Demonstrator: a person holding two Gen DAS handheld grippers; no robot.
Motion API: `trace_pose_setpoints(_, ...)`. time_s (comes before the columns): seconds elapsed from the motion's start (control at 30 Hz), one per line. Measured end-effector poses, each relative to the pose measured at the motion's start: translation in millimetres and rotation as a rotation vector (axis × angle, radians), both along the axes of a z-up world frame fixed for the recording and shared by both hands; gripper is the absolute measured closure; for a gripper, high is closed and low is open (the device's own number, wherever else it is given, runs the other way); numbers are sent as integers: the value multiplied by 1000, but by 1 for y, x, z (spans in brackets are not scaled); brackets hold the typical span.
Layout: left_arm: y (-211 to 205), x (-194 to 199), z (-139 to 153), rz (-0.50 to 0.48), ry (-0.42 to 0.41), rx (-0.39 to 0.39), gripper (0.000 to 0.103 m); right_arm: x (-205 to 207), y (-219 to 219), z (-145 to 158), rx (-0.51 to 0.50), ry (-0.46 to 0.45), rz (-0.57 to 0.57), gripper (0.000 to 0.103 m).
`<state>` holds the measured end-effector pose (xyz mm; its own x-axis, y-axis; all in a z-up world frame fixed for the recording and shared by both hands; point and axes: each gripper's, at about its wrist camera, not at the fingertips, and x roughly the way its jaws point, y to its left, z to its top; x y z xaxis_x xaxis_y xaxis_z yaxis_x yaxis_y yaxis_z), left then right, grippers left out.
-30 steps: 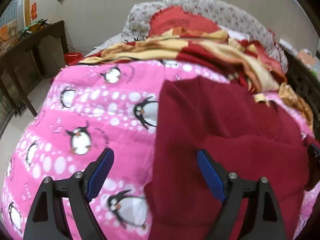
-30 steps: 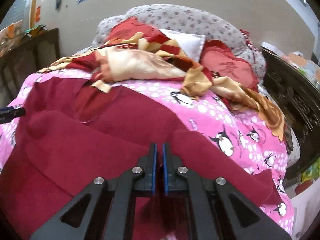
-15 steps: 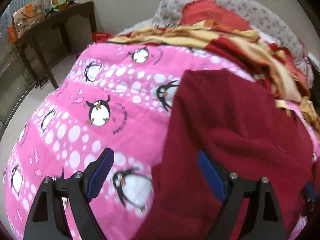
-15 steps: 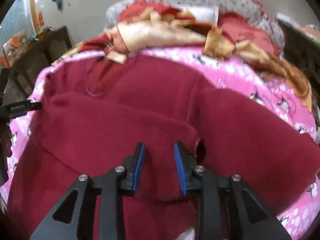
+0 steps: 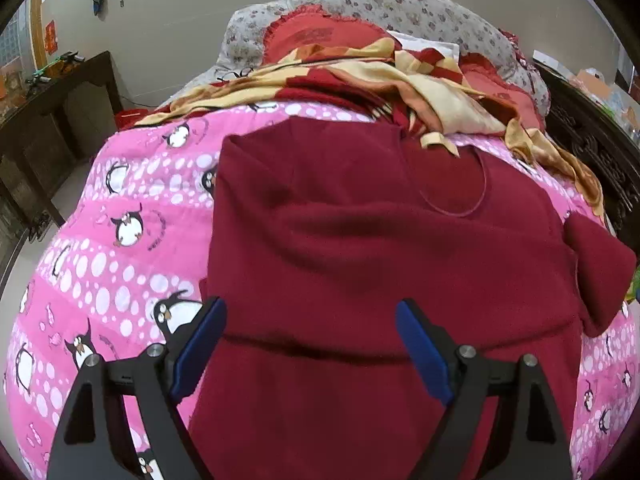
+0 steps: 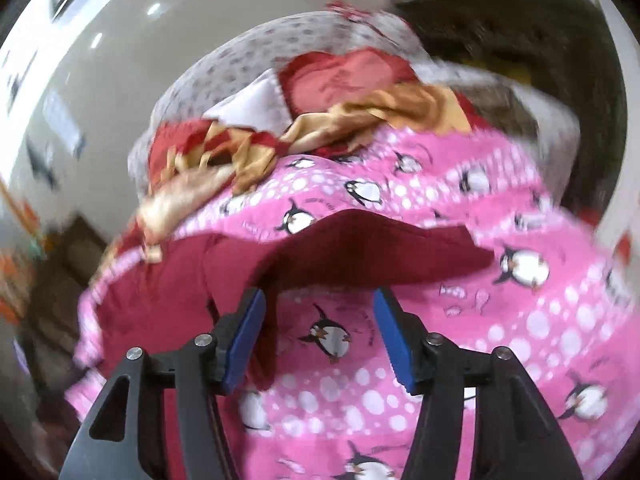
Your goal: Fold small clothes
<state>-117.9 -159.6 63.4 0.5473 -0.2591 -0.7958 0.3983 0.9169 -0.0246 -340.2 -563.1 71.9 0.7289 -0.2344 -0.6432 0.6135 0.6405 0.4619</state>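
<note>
The right wrist view was smeared with motion blur, so the far bedding and room were hard to read. The right gripper [image 6: 318, 336] had just been opening its jaws, which stood apart and gripped nothing; the dark red garment [image 5: 380, 264] lay ahead and to its left, one edge beside the left pad. The left gripper [image 5: 310, 348] gaped wide over the garment's near fold, holding nothing. Bare pink penguin quilt [image 5: 120, 264] stretched to its left, a rumpled blanket [image 5: 420, 88] beyond.
</note>
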Motion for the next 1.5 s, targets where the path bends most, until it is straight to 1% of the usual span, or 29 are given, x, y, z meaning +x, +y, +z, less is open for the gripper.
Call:
trace_pose_setpoints(0.07,2,0,-4,0,21,-6,13,-1,-13,-4,66,-38,-33,24)
trace_pose_setpoints(0.17,9,1,-7,10,38,-20,13,12,-32,-11,145,-56,-65,24)
trace_pose_setpoints(0.3,18,3,-5,25,38,-30,14,31,-57,-31,318,-120,-122,24)
trace_pose_setpoints(0.33,21,4,-4,31,37,-32,14,39,-66,-40,377,-130,-145,24)
trace_pose_setpoints(0.37,24,5,-4,37,37,-34,14,43,-71,-47,403,-123,-164,24)
trace_pose_setpoints(0.4,27,6,-4,41,36,-34,14,48,-77,-54,423,-105,-181,30)
trace_pose_setpoints(0.43,30,6,-4,47,35,-31,14,53,-83,-62,439,-61,-193,40)
trace_pose_setpoints(0.47,34,7,-3,52,33,-26,14,55,-86,-64,438,-39,-197,68)
trace_pose_setpoints(0.5,37,8,-3,54,31,-23,14,52,-87,-60,411,-41,-192,79)
trace_pose_setpoints(0.57,44,10,-3,67,21,-17,14,41,-84,-42,327,-62,-200,79)
trace_pose_setpoints(0.6,48,12,-4,76,21,-15,14,34,-81,-28,263,-65,-204,79)
trace_pose_setpoints(0.63,51,15,-4,87,24,-18,14,27,-74,-7,175,-63,-206,79)
trace_pose_setpoints(0.7,56,20,-2,108,32,-39,14,21,-64,25,49,-62,-194,80)
trace_pose_setpoints(0.77,60,25,2,133,37,-80,14,21,-46,58,-77,-79,-135,80)
trace_pose_setpoints(0.8,61,25,4,138,39,-95,14,27,-30,76,-144,-84,-73,80)
trace_pose_setpoints(0.83,62,26,6,142,42,-115,14,32,-22,85,-174,-85,-44,80)
trace_pose_setpoints(0.9,62,25,11,137,39,-134,14,46,10,103,-248,-100,50,80)
trace_pose_setpoints(0.97,59,22,15,123,24,-125,14,62,38,104,-251,-127,142,79)
trace_pose_setpoints(1.03,57,20,16,111,18,-117,14,84,74,95,-219,-143,283,79)
trace_pose_setpoints(1.1,56,19,15,110,26,-122,14,106,106,77,-187,-142,412,79)
trace_pose_setpoints(1.13,57,18,14,111,32,-127,14,125,134,58,-178,-110,498,79)
trace_pose_setpoints(1.17,57,18,13,112,36,-131,14,133,148,45,-173,-88,540,79)
trace_pose_setpoints(1.2,57,17,13,111,41,-134,14,149,170,23,-160,-35,611,76)
trace_pose_setpoints(1.23,58,16,13,105,44,-139,14,163,191,-2,-144,40,680,73)
trace_pose_setpoints(1.3,59,13,15,80,36,-140,14,173,213,-31,-128,147,747,61)
trace_pose_setpoints(1.33,59,11,15,66,32,-137,14,170,222,-42,-139,177,766,58)
trace_pose_setpoints(1.4,58,8,14,41,32,-137,14,153,227,-42,-156,149,776,53)
trace_pose_setpoints(1.43,56,7,13,25,37,-144,14,140,224,-40,-146,131,772,51)
trace_pose_setpoints(1.5,52,6,11,8,46,-163,13,123,215,-36,-136,109,751,41)
